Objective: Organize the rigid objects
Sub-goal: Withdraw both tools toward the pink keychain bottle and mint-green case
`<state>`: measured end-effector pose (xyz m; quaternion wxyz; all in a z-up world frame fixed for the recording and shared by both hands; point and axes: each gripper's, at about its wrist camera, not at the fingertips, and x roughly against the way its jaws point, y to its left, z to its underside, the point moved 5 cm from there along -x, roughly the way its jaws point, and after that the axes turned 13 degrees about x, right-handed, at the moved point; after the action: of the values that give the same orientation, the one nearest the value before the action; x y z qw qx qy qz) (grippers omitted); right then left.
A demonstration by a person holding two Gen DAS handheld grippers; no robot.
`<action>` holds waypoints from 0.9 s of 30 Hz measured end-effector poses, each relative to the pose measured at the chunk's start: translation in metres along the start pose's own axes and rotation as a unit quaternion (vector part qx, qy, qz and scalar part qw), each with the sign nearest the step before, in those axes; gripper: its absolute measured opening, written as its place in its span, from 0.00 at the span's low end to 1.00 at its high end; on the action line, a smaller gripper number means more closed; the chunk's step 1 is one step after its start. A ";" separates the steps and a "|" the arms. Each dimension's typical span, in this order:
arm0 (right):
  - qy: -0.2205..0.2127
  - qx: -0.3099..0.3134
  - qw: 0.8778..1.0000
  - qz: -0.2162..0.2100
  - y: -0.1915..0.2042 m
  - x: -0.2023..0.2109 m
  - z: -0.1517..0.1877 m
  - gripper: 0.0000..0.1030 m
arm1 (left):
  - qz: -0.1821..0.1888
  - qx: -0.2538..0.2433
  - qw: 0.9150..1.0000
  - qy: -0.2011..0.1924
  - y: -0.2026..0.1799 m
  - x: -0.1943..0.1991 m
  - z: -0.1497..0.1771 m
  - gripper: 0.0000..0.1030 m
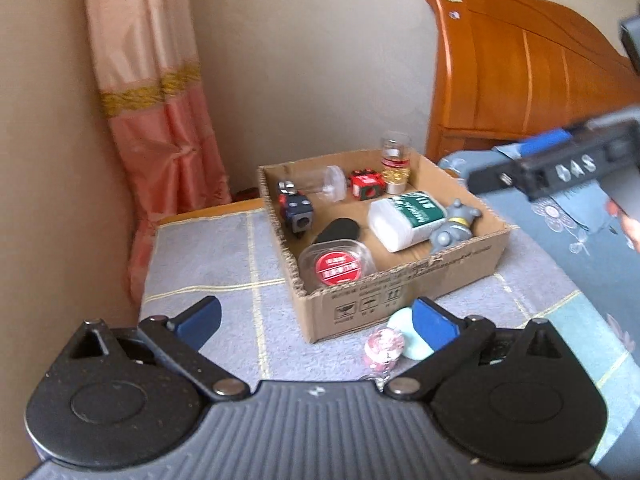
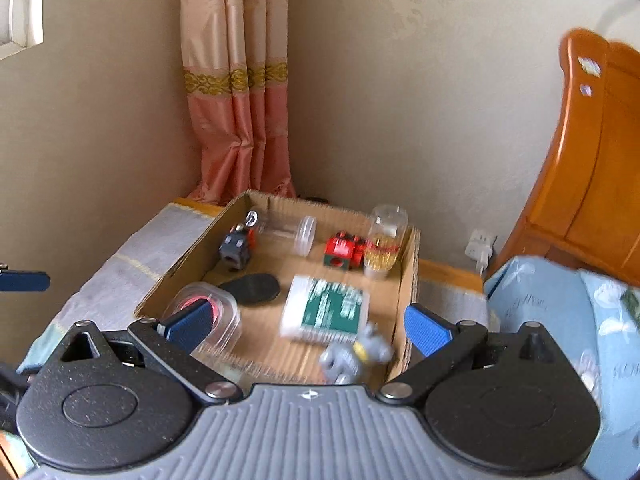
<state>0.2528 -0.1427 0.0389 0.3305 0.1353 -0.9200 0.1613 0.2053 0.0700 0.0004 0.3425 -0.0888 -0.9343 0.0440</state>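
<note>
An open cardboard box [image 1: 400,284] stands on the cloth-covered table. In it lie a grey toy figure [image 1: 454,228], a white-and-green pack [image 1: 404,216], a round clear tub with a red label [image 1: 338,266], a black oval [image 1: 338,230], a black cube [image 1: 298,210], a red cube [image 1: 366,184], a clear tube [image 1: 326,182] and a jar of gold bits [image 1: 396,166]. A pale blue object [image 1: 406,346] and a pink crystal ball [image 1: 384,346] rest outside, by the box's near corner. My left gripper [image 1: 316,316] hangs open and empty before the box. My right gripper [image 2: 308,320] is open and empty over the box's near edge, above the toy figure [image 2: 356,354].
A pink curtain [image 1: 160,120] hangs in the corner behind the table. A wooden headboard [image 1: 520,60] and blue bedding [image 2: 540,312] lie to the right. A white plug [image 2: 482,250] sits by the wall. The grey cloth [image 1: 208,256] left of the box is bare.
</note>
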 end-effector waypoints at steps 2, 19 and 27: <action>0.002 -0.013 1.000 -0.005 0.006 0.002 0.015 1.00 | -0.016 0.005 1.000 -0.008 0.004 0.002 0.010 0.98; 0.086 -0.089 0.992 -0.030 0.068 -0.073 0.108 1.00 | -0.099 0.061 0.993 -0.009 0.038 -0.002 0.073 0.98; 0.090 -0.045 0.995 0.006 0.082 -0.094 0.115 1.00 | -0.076 0.050 0.996 0.003 0.033 -0.014 0.074 0.98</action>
<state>0.2291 -0.0992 -0.1227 0.4171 0.0994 -0.8936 0.1329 0.1722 0.0982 -0.0697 0.3513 -0.0008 -0.9340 0.0647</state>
